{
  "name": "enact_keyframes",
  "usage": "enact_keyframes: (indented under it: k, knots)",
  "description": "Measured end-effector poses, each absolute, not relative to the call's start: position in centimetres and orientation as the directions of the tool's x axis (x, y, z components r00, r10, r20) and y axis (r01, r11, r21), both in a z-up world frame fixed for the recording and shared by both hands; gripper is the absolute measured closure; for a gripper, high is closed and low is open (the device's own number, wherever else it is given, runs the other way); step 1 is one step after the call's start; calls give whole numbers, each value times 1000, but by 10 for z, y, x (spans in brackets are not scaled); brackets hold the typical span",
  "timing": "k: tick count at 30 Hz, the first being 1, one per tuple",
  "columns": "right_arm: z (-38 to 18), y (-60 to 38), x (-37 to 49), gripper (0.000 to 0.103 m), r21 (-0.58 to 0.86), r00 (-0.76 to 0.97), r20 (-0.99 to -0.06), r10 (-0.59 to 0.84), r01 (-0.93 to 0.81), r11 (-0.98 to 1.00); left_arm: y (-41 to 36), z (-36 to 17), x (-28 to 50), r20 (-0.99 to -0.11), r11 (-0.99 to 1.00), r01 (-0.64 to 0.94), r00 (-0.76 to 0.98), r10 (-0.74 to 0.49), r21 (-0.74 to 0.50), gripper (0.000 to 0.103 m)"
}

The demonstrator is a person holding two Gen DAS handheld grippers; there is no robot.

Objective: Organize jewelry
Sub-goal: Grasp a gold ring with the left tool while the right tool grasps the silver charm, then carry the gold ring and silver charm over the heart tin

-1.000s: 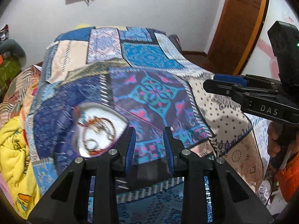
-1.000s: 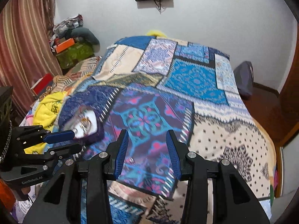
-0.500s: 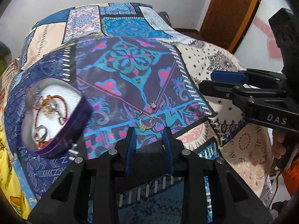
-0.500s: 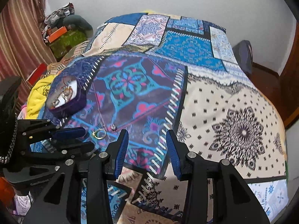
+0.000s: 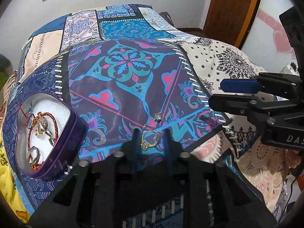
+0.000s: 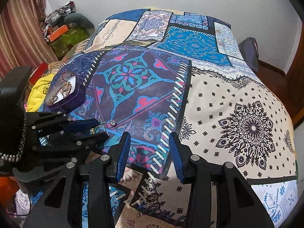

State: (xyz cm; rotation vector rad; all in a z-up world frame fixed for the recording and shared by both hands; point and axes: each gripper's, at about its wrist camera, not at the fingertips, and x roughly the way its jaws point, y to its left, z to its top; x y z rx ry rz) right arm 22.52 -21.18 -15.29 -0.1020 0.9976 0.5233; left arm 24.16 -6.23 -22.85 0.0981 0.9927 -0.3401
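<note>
Left gripper closing around a gold ring on the bed, right gripper idle beside it.

I see the patchwork bedspread (image 5: 131, 72) filling both views. On its left part sits the purple jewelry box (image 5: 47, 138), lid off, with a red cord bracelet and silvery pieces on its white lining. My right gripper (image 6: 150, 150) hangs over the quilt with its jaws apart and nothing between them. My left gripper (image 5: 151, 138) points down at the quilt, its jaws closing, with the gold ring (image 5: 150, 139) lying between the fingers; I cannot tell whether the pads touch it. Just beyond lies a small silver stud (image 5: 157, 117).
</note>
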Motion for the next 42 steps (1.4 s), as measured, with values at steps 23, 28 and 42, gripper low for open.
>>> enact_keyframes:
  k: [23, 28, 42]
  knots:
    - [-180, -147, 236, 91, 155, 331, -851, 409, -585, 796, -15, -211, 221, -794, 966, 234, 565, -224, -107, 84]
    - [-178, -150, 237, 93, 175, 332, -844, 422, -573, 800, -13, -207, 219, -787, 968, 226, 574, -225, -111, 84]
    - [-127, -160, 221, 93, 146, 428, -790, 439, -563, 813, -7, -165, 200, -735, 973, 209, 644, -211, -96, 84]
